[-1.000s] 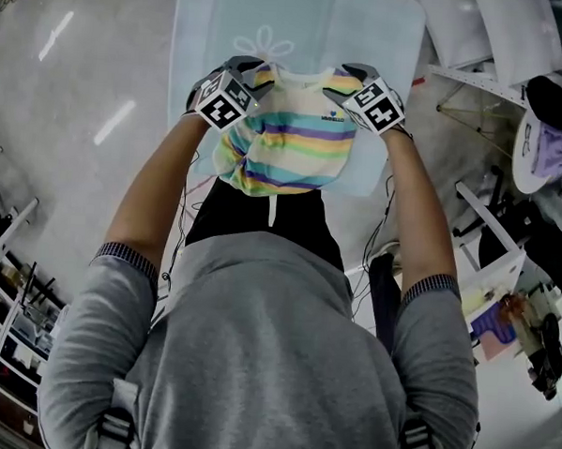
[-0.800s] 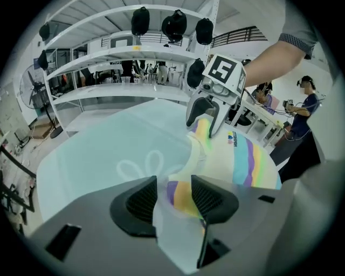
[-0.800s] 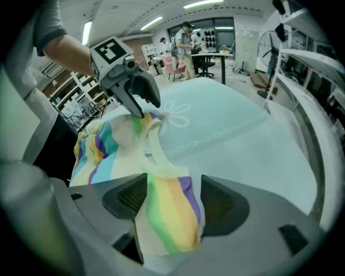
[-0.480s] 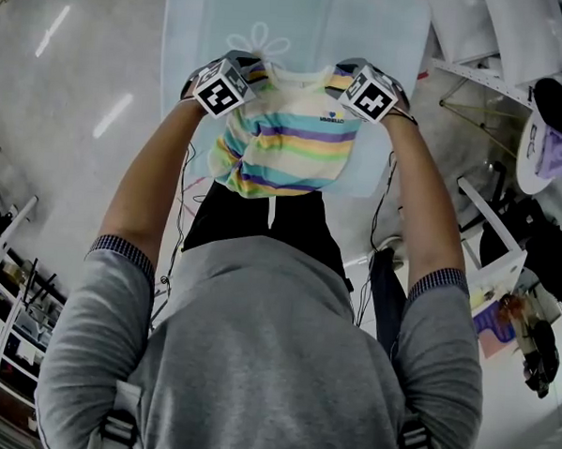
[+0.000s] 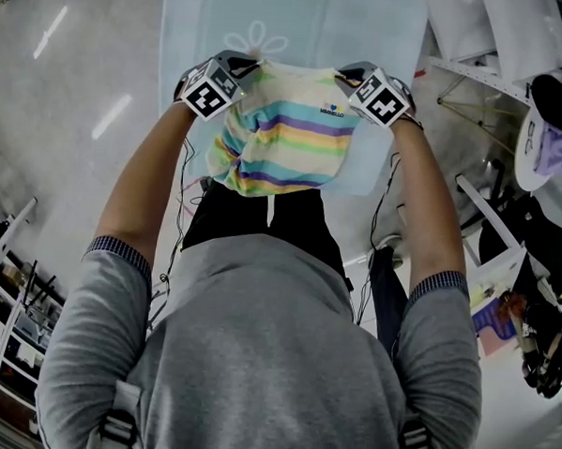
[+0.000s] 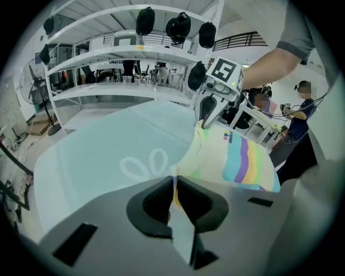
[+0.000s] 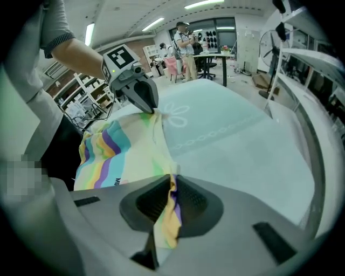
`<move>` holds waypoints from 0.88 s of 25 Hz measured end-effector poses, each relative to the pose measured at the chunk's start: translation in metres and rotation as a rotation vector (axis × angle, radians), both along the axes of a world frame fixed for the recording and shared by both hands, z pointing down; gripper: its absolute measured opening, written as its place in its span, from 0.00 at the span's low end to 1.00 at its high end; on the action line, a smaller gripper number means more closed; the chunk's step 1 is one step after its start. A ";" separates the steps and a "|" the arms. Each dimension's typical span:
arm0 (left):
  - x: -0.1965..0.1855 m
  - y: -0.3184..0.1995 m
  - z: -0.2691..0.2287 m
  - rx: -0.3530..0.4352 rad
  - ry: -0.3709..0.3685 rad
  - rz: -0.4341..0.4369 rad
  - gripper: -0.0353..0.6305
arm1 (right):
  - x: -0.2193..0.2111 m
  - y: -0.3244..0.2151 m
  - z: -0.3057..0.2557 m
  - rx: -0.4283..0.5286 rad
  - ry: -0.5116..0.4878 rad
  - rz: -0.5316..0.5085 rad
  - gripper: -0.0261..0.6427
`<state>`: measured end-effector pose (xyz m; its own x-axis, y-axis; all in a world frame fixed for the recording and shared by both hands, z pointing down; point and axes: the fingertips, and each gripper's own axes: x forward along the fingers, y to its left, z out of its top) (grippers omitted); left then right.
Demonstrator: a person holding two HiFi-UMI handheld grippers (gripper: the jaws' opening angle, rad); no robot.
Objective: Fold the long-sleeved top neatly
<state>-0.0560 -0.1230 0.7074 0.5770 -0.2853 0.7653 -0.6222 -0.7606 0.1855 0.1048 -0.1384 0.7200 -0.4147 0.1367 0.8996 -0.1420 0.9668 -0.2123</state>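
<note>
The striped top (image 5: 287, 139) sits in the upper middle of the head view. Its neck end rests on the pale blue table (image 5: 367, 26), and its lower end is bunched and spills over the table's near edge toward the person.

The left gripper (image 5: 240, 67), at the upper left of the garment, has just been closing its jaws. In its own view they are pinched together on a thin fold of cream cloth at that shoulder. The right gripper (image 5: 350, 78), at the upper right, has also just been closing, and a tuck of yellow and purple striped cloth is squeezed between its pads.

The two grips mirror each other, one on each shoulder seam at about the same height in the frame, with the neckline stretched between them. This looks like a hold chosen to keep the collar straight. From here the top could be lifted or dragged further onto the table without twisting, and its crumpled hem could fall flat before any fold is made.

The sleeves may be tucked into the bunched part near the bottom edge, but the view is too crowded there to be sure. Folding proper seems not yet begun.
</note>
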 end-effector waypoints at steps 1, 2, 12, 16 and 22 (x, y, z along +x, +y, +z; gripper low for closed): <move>-0.001 -0.003 -0.007 0.021 0.003 -0.002 0.12 | 0.001 -0.003 -0.007 0.008 -0.013 0.013 0.10; -0.002 -0.006 -0.015 0.043 0.006 -0.006 0.12 | 0.001 -0.007 -0.015 0.017 -0.030 0.030 0.10; -0.017 -0.025 -0.146 0.346 0.010 -0.021 0.11 | 0.003 -0.022 -0.144 0.155 -0.220 0.114 0.09; -0.024 -0.012 -0.207 0.447 0.013 -0.021 0.11 | -0.003 -0.004 -0.210 0.212 -0.285 0.097 0.09; -0.029 -0.009 -0.299 0.611 0.022 -0.036 0.12 | -0.003 0.005 -0.299 0.313 -0.389 0.113 0.09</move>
<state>-0.0847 -0.1324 0.4088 0.5728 -0.6882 0.4452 -0.6503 -0.7122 -0.2642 0.1014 -0.1334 0.4213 -0.7236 -0.1799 0.6664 -0.2176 0.9757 0.0272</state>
